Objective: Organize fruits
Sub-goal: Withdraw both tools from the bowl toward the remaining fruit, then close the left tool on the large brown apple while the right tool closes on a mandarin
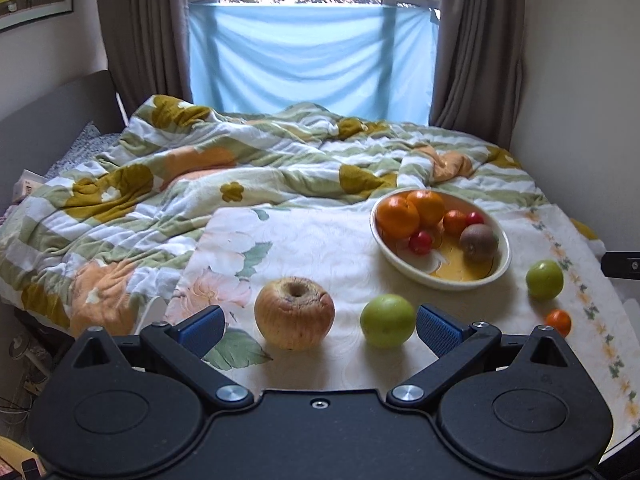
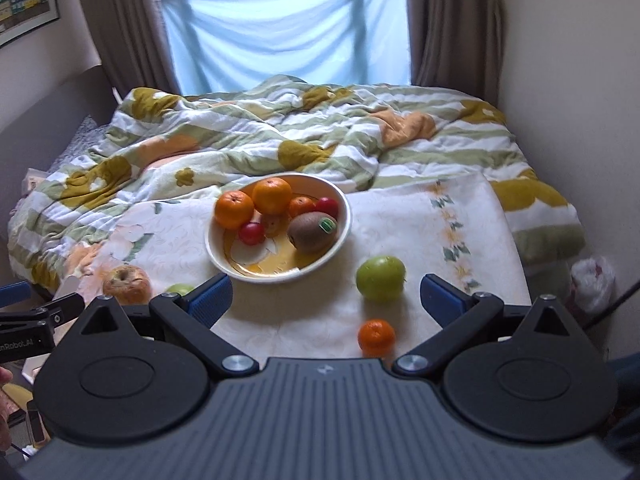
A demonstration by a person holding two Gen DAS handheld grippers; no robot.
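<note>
A cream bowl [image 1: 502, 276] [image 2: 344, 224] on a floral cloth holds two oranges, a small tangerine, two red fruits and a kiwi [image 2: 313, 231]. My left gripper [image 1: 320, 330] is open; a wrinkled apple [image 1: 294, 313] and a green apple [image 1: 387, 321] lie on the cloth between its fingers. A second green apple [image 1: 544, 279] [image 2: 380, 278] and a small tangerine [image 1: 558, 321] [image 2: 376, 337] rest to the right. My right gripper [image 2: 326, 300] is open, with that green apple and tangerine lying between its fingers, nothing grasped. The wrinkled apple [image 2: 127, 284] shows at its left.
The floral cloth [image 1: 312, 248] lies on a bed with a rumpled flowered duvet [image 1: 160, 184] behind. Walls stand close at right; curtains and a window at the back. A plastic bag [image 2: 592, 280] lies on the floor to the right of the bed.
</note>
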